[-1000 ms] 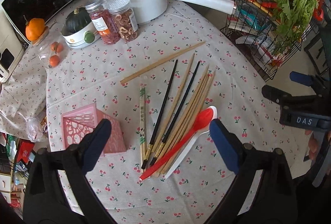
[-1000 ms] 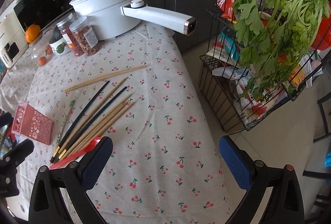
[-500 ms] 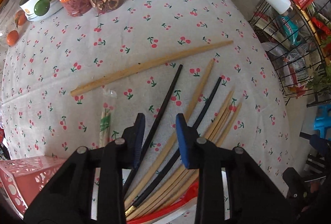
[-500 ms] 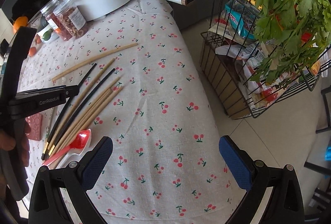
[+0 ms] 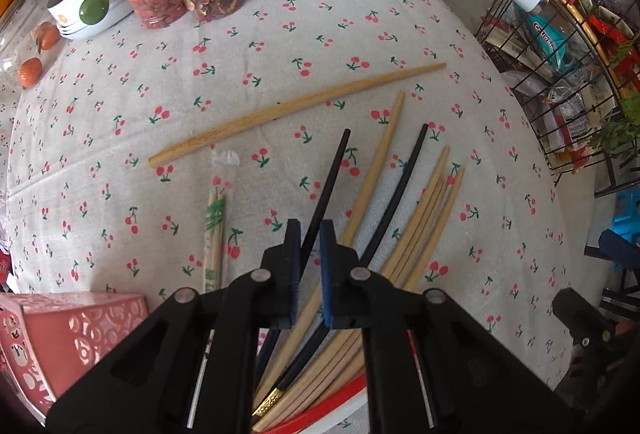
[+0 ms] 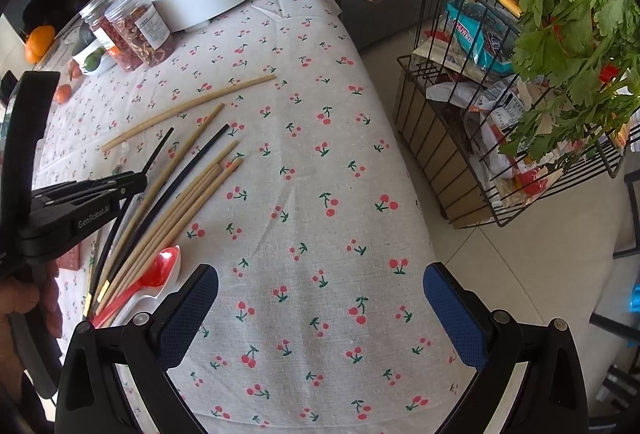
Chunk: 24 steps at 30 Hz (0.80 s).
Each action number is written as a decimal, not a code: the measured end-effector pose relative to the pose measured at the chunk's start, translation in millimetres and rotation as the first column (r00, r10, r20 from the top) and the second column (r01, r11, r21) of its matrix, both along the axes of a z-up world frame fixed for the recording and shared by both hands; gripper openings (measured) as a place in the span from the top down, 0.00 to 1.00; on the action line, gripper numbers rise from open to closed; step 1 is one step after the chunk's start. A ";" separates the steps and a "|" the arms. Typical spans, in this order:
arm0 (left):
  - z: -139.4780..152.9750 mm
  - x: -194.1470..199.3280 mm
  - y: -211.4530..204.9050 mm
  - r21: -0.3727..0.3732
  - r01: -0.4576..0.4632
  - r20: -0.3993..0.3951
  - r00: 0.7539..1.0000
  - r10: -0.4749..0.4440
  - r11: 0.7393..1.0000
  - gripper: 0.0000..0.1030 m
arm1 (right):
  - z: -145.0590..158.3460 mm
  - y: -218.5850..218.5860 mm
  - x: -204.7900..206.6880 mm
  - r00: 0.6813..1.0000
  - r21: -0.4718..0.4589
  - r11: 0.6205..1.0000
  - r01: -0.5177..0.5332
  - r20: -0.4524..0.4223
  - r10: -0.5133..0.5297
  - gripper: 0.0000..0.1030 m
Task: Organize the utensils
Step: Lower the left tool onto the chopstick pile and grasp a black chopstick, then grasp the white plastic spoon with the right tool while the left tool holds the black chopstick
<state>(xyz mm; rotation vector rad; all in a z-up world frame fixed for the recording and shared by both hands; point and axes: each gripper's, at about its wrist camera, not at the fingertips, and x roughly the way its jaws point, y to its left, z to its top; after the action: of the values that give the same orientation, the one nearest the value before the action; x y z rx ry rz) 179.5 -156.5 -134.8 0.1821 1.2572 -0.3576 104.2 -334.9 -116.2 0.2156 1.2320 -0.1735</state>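
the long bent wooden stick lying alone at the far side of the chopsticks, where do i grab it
Grip the bent wooden stick near its middle, coming straight down with fingers either side of its width. It lies flat on the cloth, clear of the other chopsticks.

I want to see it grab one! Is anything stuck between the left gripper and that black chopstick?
Nothing visible. The left gripper is closing its jaws around the thin black chopstick, which lies between its blue pads with nothing else there.

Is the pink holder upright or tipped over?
Tipped over. The pink holder lies on its side on the tablecloth, a cut-out wall facing up; no utensils show inside.
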 end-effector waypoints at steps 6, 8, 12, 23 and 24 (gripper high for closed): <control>37.1 -33.5 33.0 -0.083 0.027 0.046 0.999 -0.024 0.996 0.94 | -0.7 10.6 2.7 1.000 0.041 0.999 -0.025 0.000 0.025 0.00; 52.0 -43.1 44.3 -0.104 0.035 0.073 0.997 -0.028 0.994 0.94 | -0.6 15.1 4.0 0.999 0.052 0.998 -0.037 0.004 0.036 0.00; 69.4 -60.6 66.9 -0.147 0.037 0.116 0.993 -0.020 0.988 0.94 | -0.5 19.7 6.7 1.000 0.085 0.996 -0.022 0.017 0.021 0.00; 85.9 -95.6 131.7 -0.287 -0.054 0.163 0.981 0.104 0.956 0.94 | 5.5 58.6 15.3 0.994 0.266 0.959 -0.098 0.077 0.081 0.30; 87.8 -97.9 133.2 -0.284 -0.049 0.176 0.979 0.102 0.958 0.94 | 0.7 61.3 16.8 0.995 0.266 0.959 -0.097 0.060 0.084 0.38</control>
<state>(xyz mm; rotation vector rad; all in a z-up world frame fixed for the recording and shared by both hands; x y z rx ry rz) 81.6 -23.2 -46.9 -0.0721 1.0108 -0.4359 121.0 -273.6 -115.5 0.3961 1.2128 0.0802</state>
